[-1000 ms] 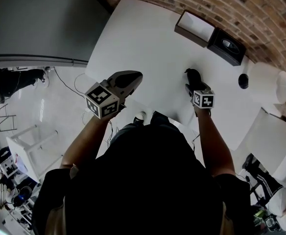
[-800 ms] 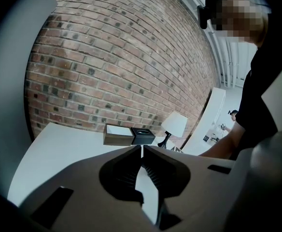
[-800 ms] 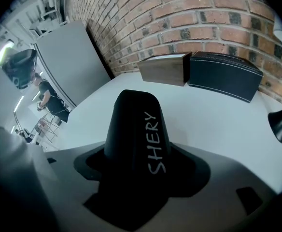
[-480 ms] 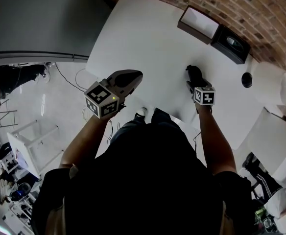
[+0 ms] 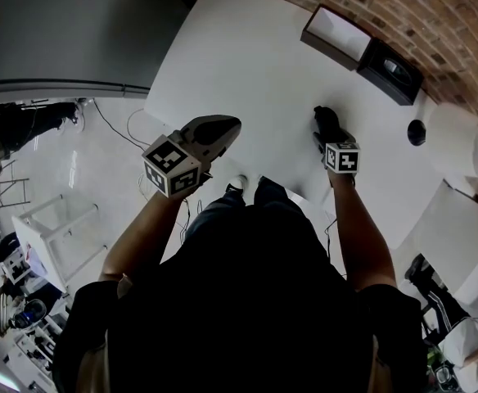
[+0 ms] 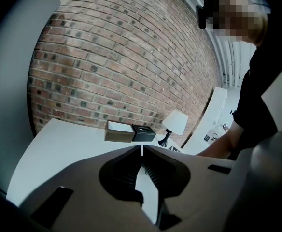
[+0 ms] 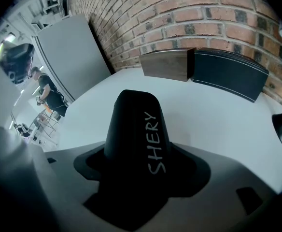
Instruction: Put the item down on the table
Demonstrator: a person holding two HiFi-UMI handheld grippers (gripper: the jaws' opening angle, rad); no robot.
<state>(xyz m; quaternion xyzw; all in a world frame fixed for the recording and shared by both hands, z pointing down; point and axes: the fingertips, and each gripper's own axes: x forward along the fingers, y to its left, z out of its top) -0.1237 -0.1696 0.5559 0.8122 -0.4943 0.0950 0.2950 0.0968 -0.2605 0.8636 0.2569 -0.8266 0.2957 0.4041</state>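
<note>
Grip first: my right claw (image 5: 330, 140) is clamped on a black, tapered, matte item with white lettering along its side (image 7: 133, 129). The jaws sit wide because the item fills the whole gap between them. I hold it tipped steeply down over the near edge of the white rectangular table (image 5: 239, 64). Its far end hangs close over the tabletop, but neither view lets me tell whether it touches the surface. My left claw (image 6: 142, 151) hovers by the table's near-left edge, jaws pressed together with nothing between them. I judge that it has no part in this.

Farther back, against the red brick wall (image 7: 218, 13), a brown box with a white top (image 5: 333, 35) and a black rectangular box (image 5: 390, 72) stand just beside each other. To their right is a lamp with a white shade and black base (image 5: 456, 142). All three are well apart from my item, so the tabletop in front of me is bare.

As I judge it, the carry is done and the placing is not. The item has to go down until it rests on the table, and then my jaws must spread and draw back.
</note>
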